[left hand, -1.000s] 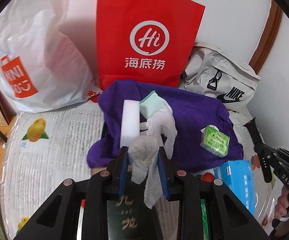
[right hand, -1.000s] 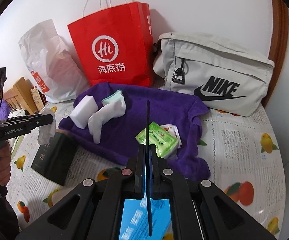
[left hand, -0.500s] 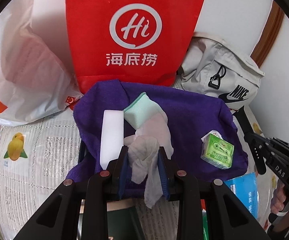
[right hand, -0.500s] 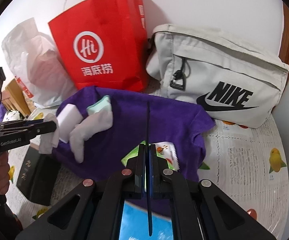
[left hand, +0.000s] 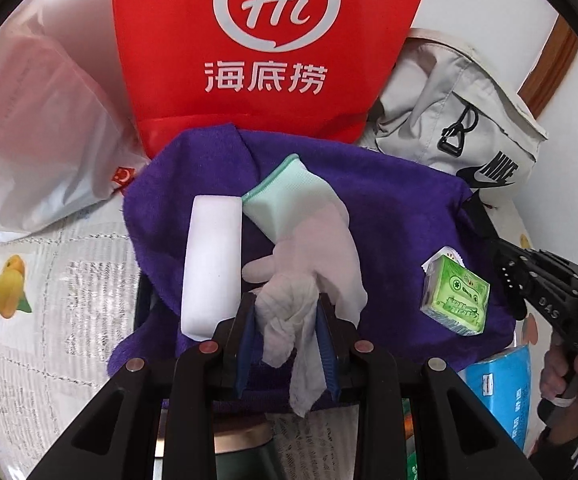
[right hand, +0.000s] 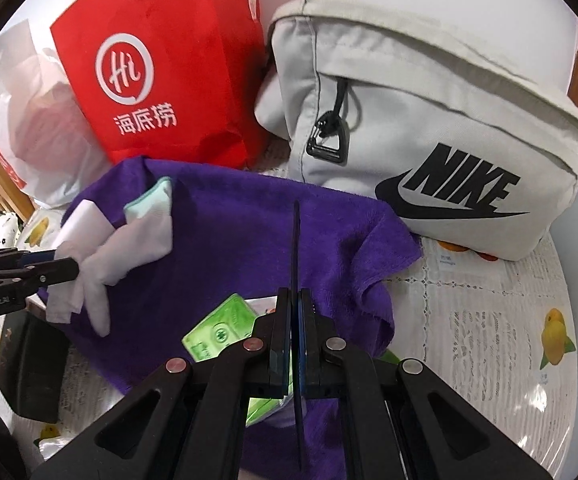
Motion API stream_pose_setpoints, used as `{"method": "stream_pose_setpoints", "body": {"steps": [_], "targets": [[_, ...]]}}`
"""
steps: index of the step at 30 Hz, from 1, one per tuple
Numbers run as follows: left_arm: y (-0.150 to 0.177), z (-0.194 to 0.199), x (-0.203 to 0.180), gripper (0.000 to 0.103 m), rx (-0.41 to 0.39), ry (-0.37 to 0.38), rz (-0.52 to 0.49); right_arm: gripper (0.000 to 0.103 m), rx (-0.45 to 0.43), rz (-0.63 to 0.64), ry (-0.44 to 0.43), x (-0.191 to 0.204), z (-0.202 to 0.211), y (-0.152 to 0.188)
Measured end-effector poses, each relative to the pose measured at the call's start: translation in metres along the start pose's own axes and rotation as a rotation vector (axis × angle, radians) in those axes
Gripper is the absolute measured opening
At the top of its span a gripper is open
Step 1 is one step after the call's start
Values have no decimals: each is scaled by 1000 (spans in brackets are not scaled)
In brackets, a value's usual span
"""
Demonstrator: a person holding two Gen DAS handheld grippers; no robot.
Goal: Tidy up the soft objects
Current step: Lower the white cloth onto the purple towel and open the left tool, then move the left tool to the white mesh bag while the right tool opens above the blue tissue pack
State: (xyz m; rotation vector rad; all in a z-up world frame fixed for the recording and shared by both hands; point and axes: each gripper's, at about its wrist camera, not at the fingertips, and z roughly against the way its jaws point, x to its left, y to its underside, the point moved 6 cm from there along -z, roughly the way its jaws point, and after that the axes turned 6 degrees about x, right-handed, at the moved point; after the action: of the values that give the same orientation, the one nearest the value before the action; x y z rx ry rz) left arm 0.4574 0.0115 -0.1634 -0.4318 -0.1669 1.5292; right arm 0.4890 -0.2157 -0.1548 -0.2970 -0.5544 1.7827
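My left claw (left hand: 287, 322) grips a crumpled white cloth (left hand: 289, 320) above the purple terry towel (left hand: 401, 216), beside the white knit glove (left hand: 313, 240). My right claw (right hand: 293, 334) is pinched closed, apparently empty. The dangling tail may snag that glove on release.

A home: fruit-print tablecloth (right hand: 509, 320), shopping bags (left hand: 273, 48).
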Motion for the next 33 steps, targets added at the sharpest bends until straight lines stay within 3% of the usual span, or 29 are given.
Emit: {"method": "stream_pose_setpoints", "body": {"steps": [8, 18, 21, 23, 27, 33], "targets": [[-5, -11, -7, 30, 5, -70, -35, 3, 49, -11, 7, -4, -25, 2], [-9, -12, -8, 34, 8, -28, -31, 6, 79, -23, 1, -7, -29, 7], [-9, -9, -9, 46, 11, 1, -21, 18, 75, -45, -15, -10, -22, 9], [-9, -4, -8, 50, 3, 1, -18, 35, 63, -47, -22, -11, -12, 12], [-7, 5, -8, 59, -1, 7, -5, 38, 33, -41, -9, -10, 9, 16], [1, 28, -5, 65, -15, -2, 4, 38, 20, -23, -16, 0, 32, 24]]}}
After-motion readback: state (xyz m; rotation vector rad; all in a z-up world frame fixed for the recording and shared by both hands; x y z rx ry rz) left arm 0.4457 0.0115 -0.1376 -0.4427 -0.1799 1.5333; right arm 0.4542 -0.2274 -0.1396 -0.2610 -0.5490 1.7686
